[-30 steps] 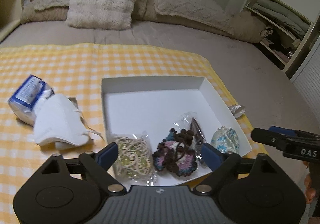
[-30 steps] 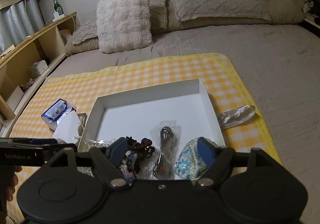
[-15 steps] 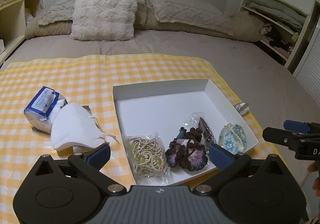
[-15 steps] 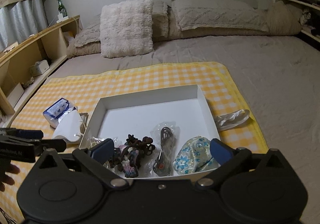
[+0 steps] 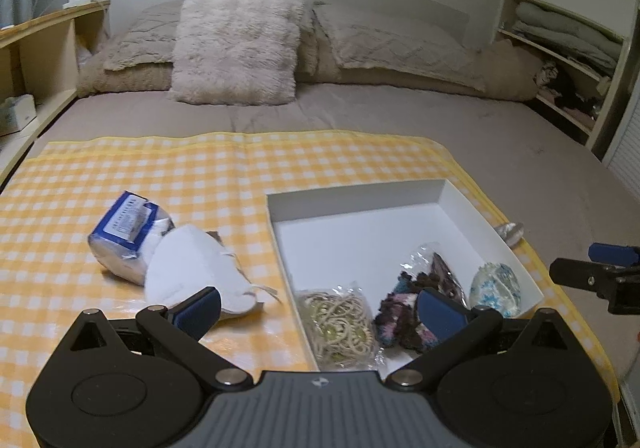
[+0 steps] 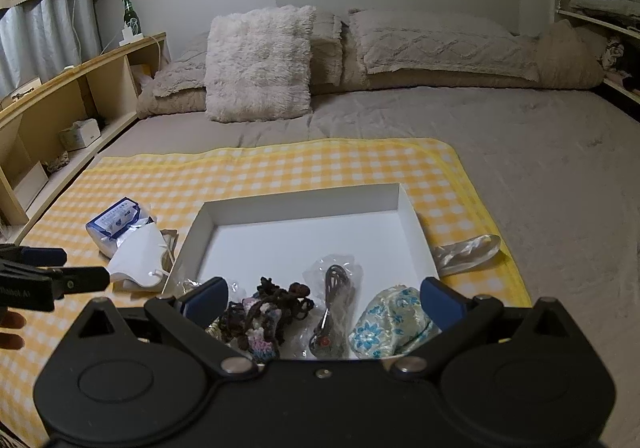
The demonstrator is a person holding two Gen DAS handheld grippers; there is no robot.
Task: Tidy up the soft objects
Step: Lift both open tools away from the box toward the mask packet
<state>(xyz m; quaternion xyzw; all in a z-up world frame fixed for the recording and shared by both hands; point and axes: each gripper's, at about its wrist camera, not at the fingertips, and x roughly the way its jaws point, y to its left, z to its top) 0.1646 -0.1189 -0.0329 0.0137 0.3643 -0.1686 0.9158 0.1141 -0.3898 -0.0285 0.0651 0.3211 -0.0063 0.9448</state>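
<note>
A white box (image 5: 360,194) (image 6: 296,202) lies on the yellow checked cloth (image 5: 200,168). In its near end lie a bag of cream hair ties (image 5: 340,318), a dark crocheted piece (image 5: 400,308) (image 6: 264,312), a bagged brown item (image 6: 334,296) and a blue floral pouch (image 5: 496,286) (image 6: 384,322). Left of the box lie a white mask (image 5: 192,268) (image 6: 138,258) and a blue tissue pack (image 5: 124,224) (image 6: 116,218). My left gripper (image 5: 320,306) is open and empty above the box's near left corner. My right gripper (image 6: 322,298) is open and empty above the box's near edge.
A clear plastic bag (image 6: 468,250) lies right of the box at the cloth's edge. Pillows (image 5: 236,48) line the head of the bed. A wooden shelf (image 6: 60,100) runs along the left and a linen shelf (image 5: 560,48) stands at the right.
Both grippers have pulled back and risen from the box. The views now take in more of the bed. The objects have not moved.
</note>
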